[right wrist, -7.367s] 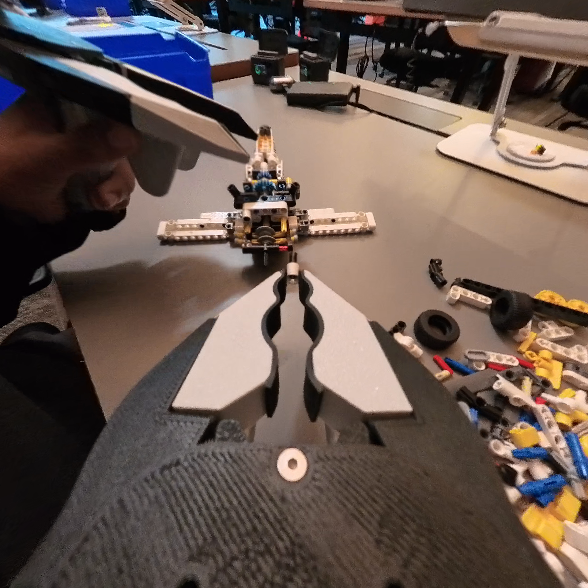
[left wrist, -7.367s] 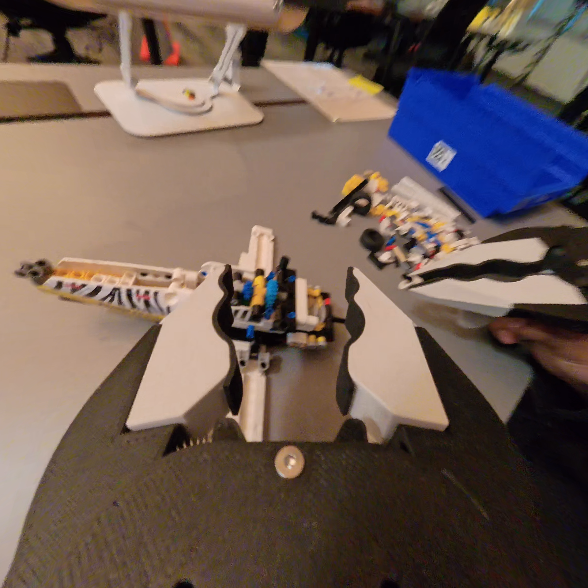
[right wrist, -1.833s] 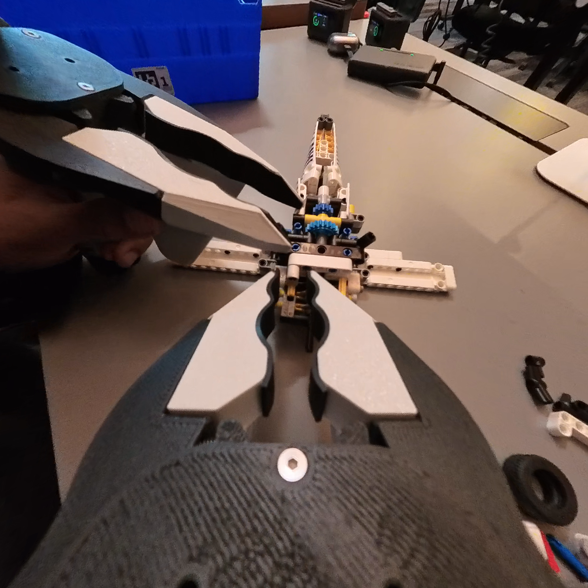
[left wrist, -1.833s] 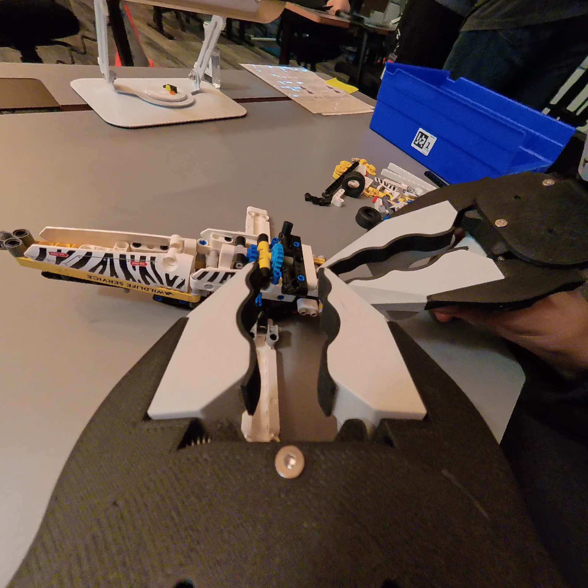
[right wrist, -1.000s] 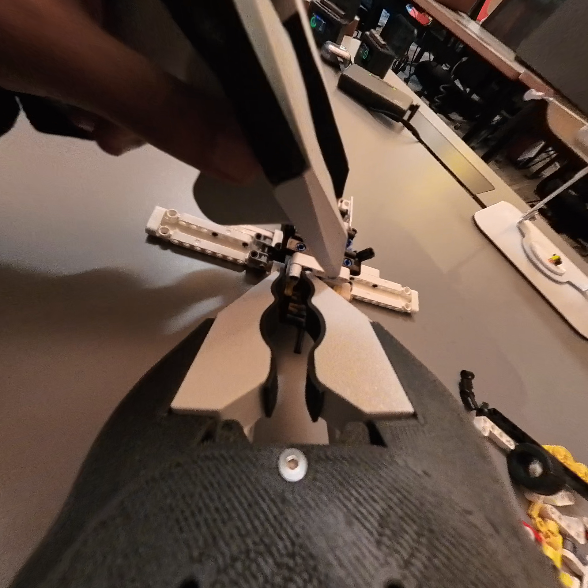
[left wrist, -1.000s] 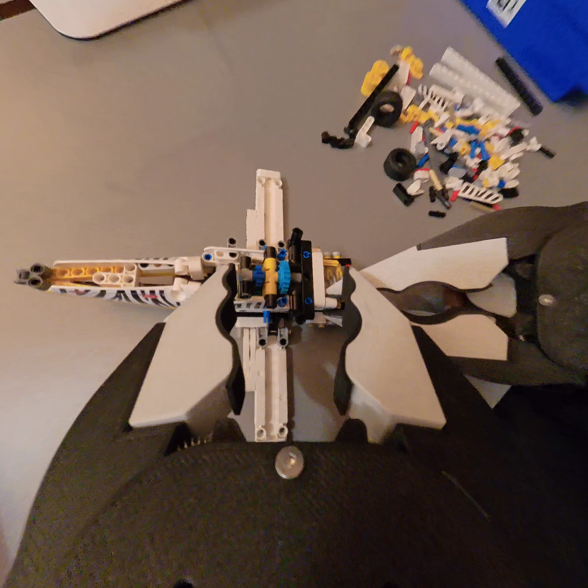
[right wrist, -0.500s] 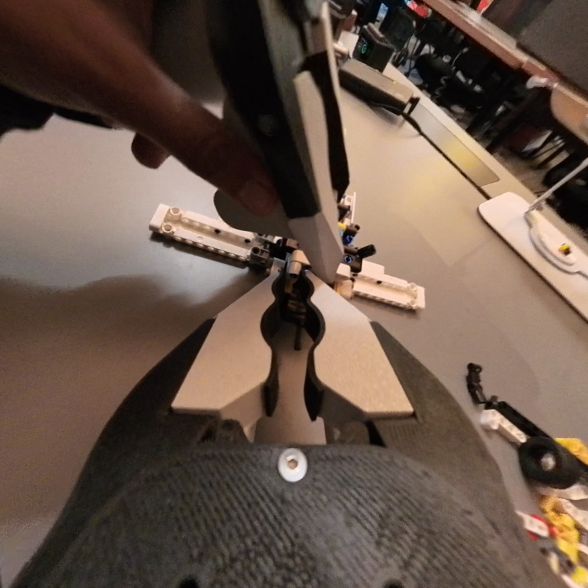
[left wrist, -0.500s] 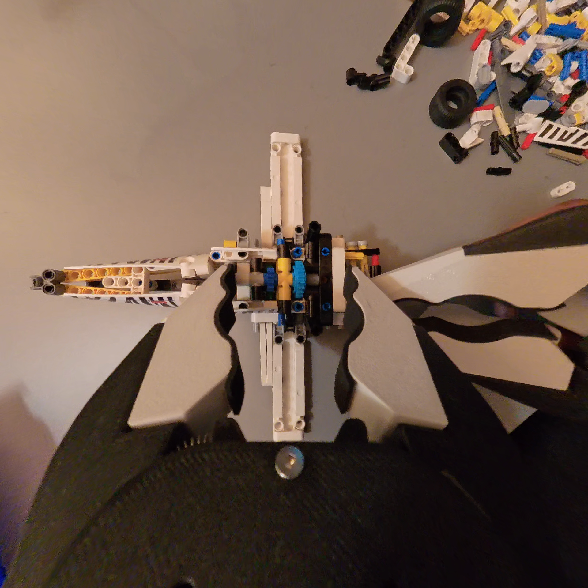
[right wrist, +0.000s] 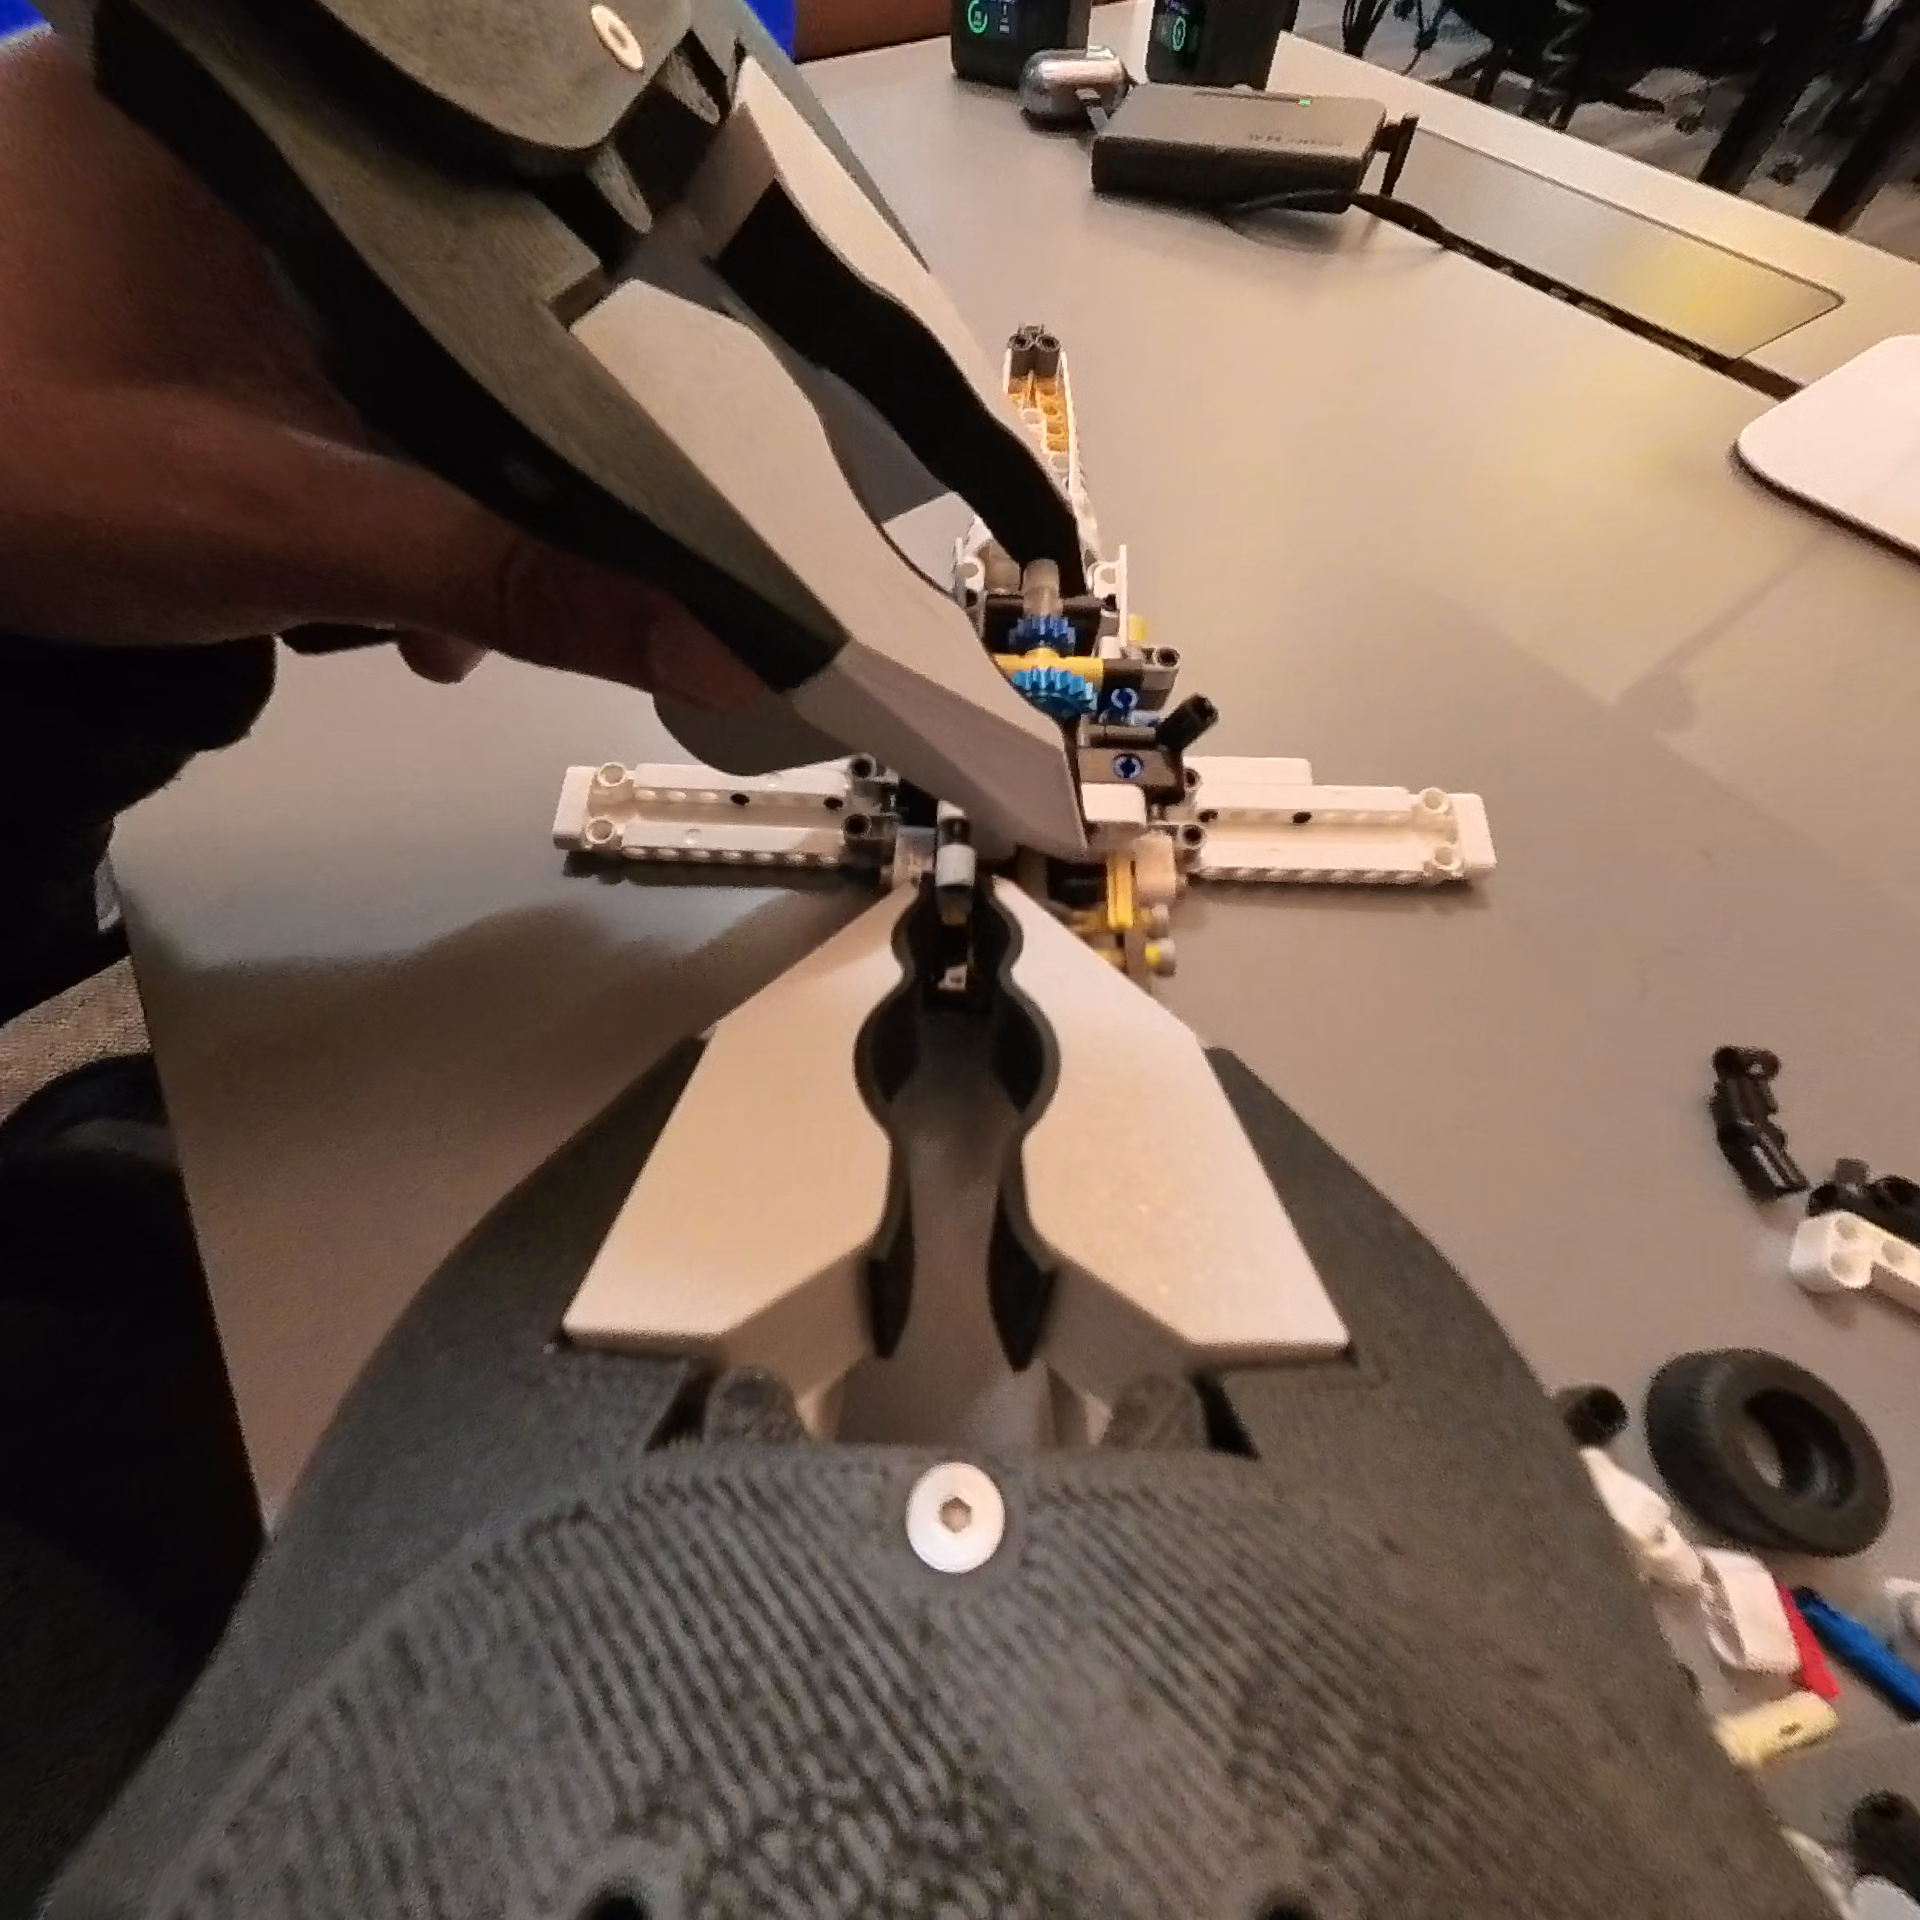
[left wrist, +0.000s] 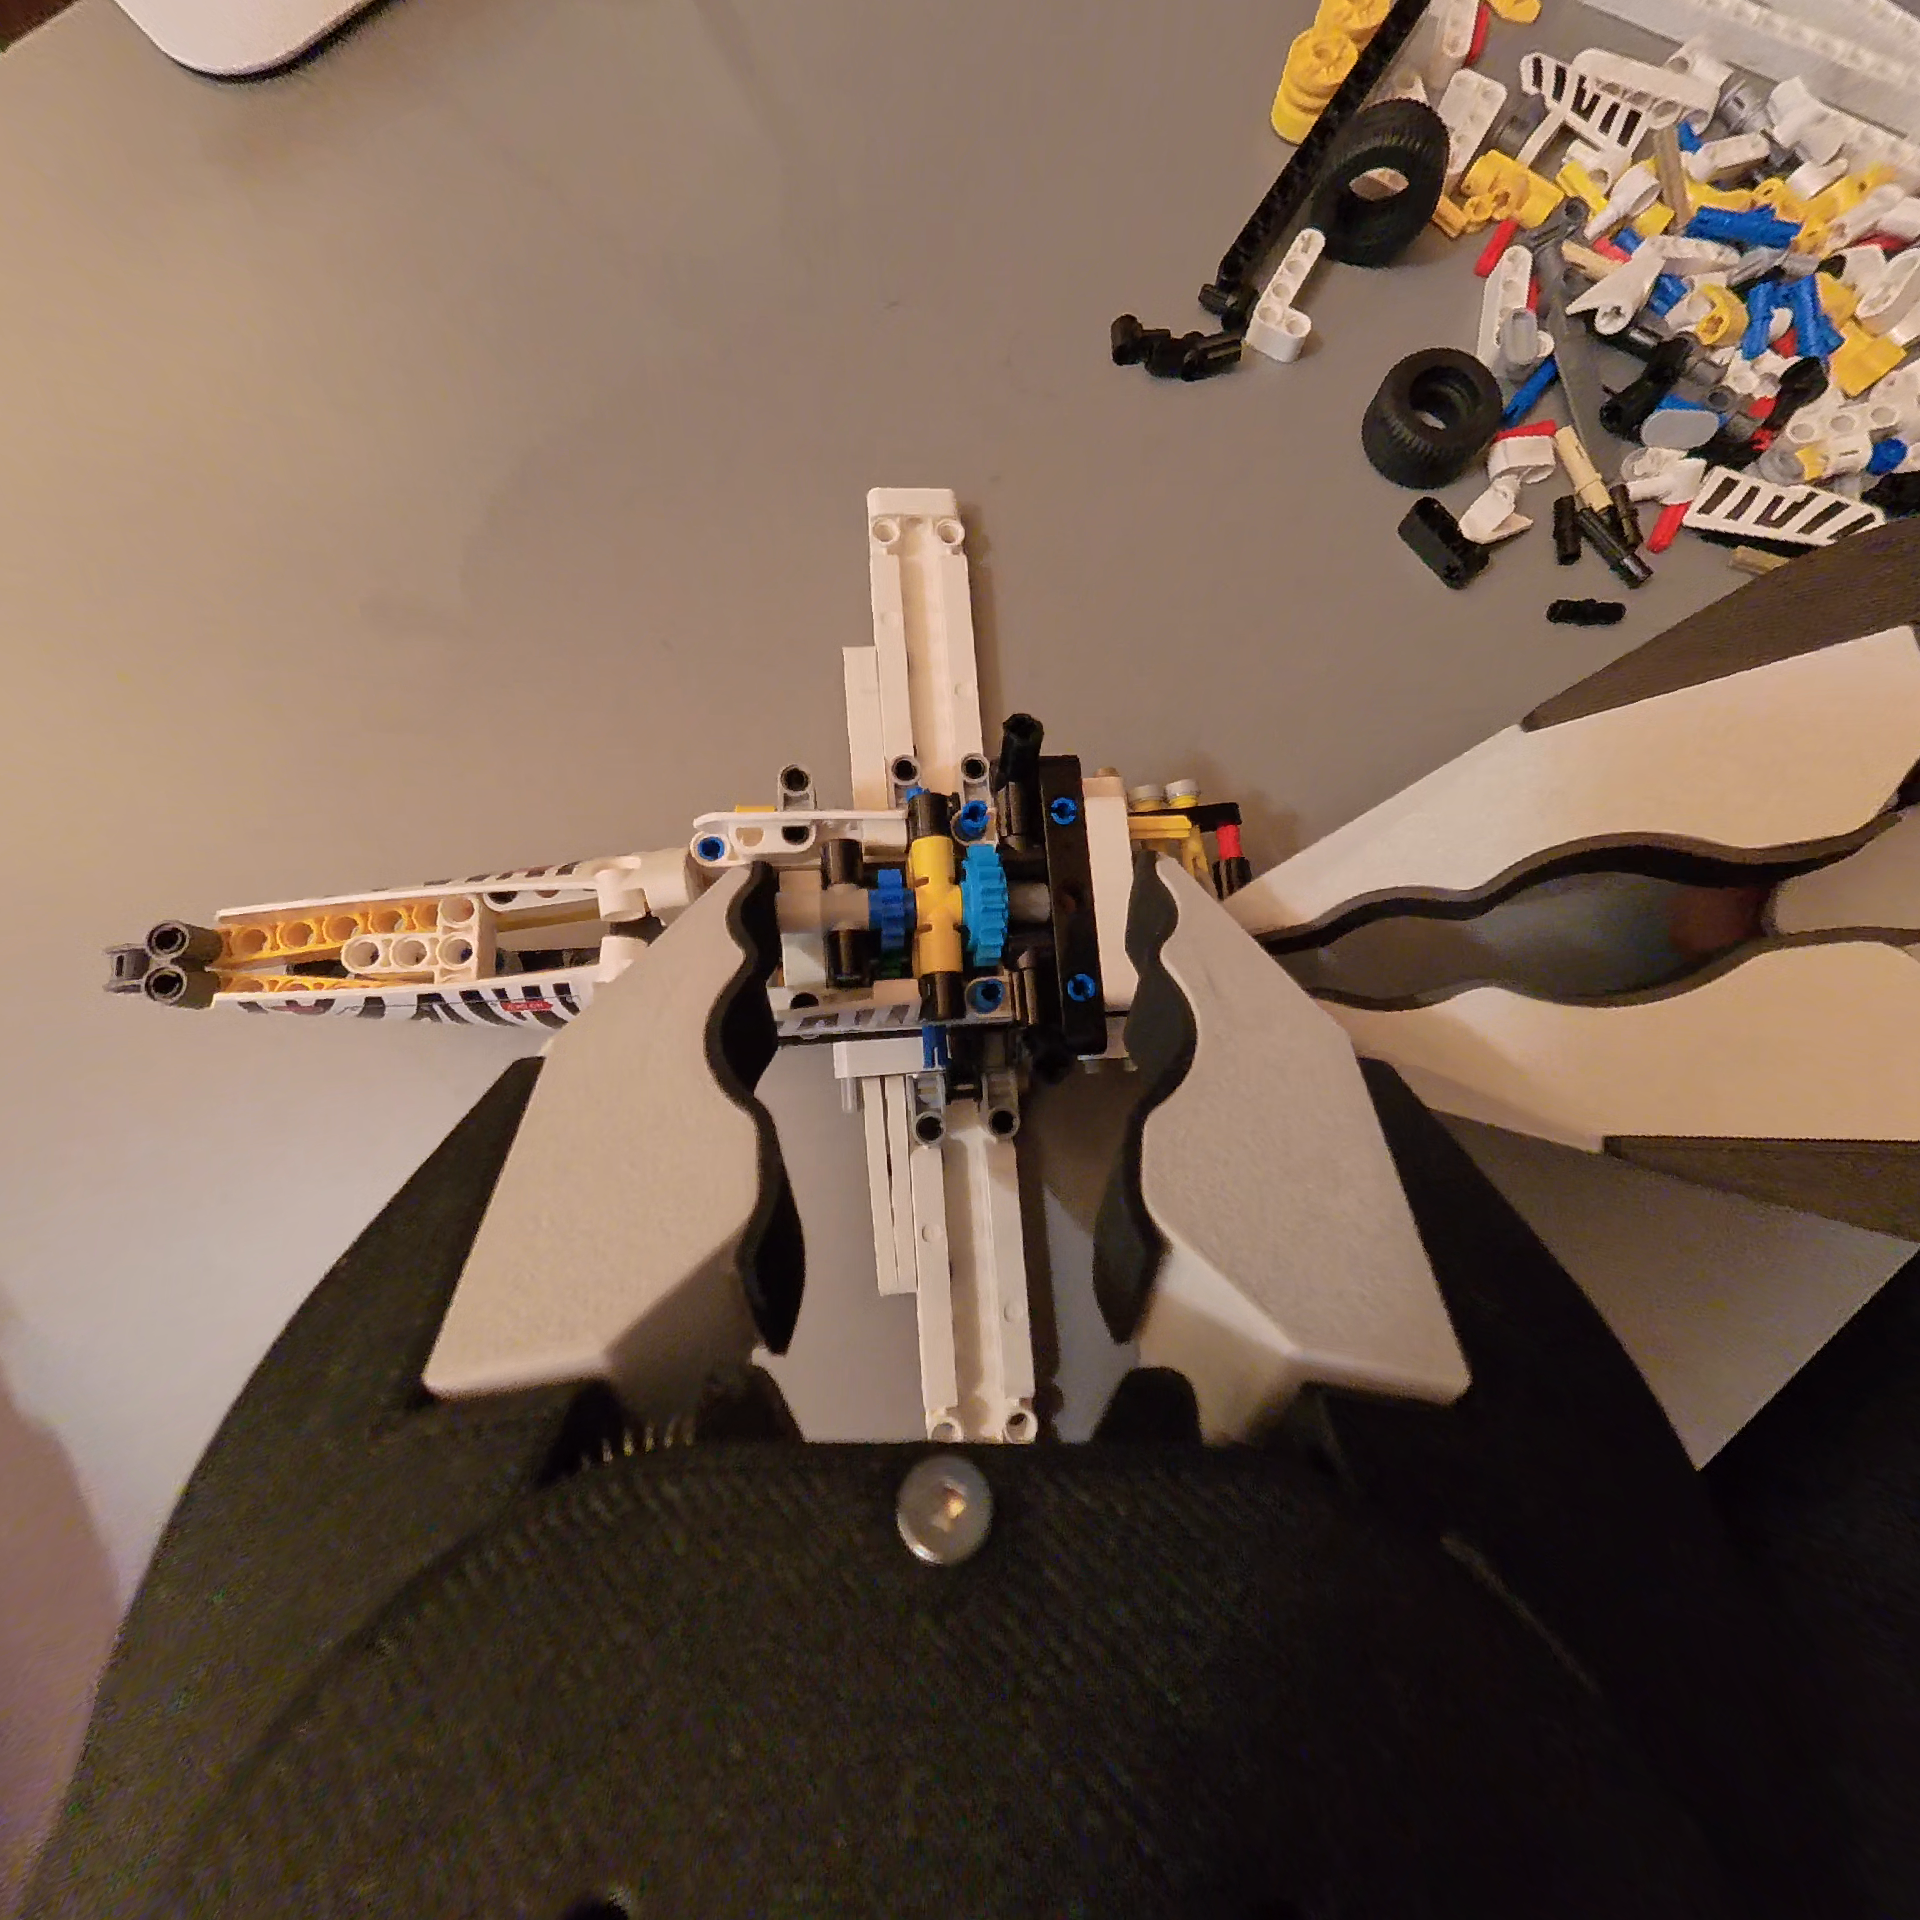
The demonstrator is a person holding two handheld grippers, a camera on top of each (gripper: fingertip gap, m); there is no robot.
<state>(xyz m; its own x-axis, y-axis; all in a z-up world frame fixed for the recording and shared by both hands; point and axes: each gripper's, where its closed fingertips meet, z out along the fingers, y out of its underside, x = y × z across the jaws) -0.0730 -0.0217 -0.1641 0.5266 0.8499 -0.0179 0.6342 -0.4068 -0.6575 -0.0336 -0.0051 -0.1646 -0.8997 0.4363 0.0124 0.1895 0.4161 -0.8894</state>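
I have one brick-built model [left wrist: 940,914] on the grey table [left wrist: 436,416]: a knobbly plastic core with two blue toothed gears, a yellow connector and black pinned beams, two flat white wing beams crossing it, and one long tail with zebra striping.

My left claw [left wrist: 951,914] stands wide, its smooth pale fingers [left wrist: 665,997] with wavy black pads straddling the core; the pads sit right against its two ends, though I cannot tell how hard they press.

My right claw [right wrist: 956,914] is nearly closed on one thin black axle [right wrist: 954,940] with a grey bush [right wrist: 954,860] at the tip, touching the model's near end.

Off to the left claw's far right lies a heap of small loose parts [left wrist: 1683,260], too many to count, with two ribbed rubber tyres [left wrist: 1434,416] beside it.
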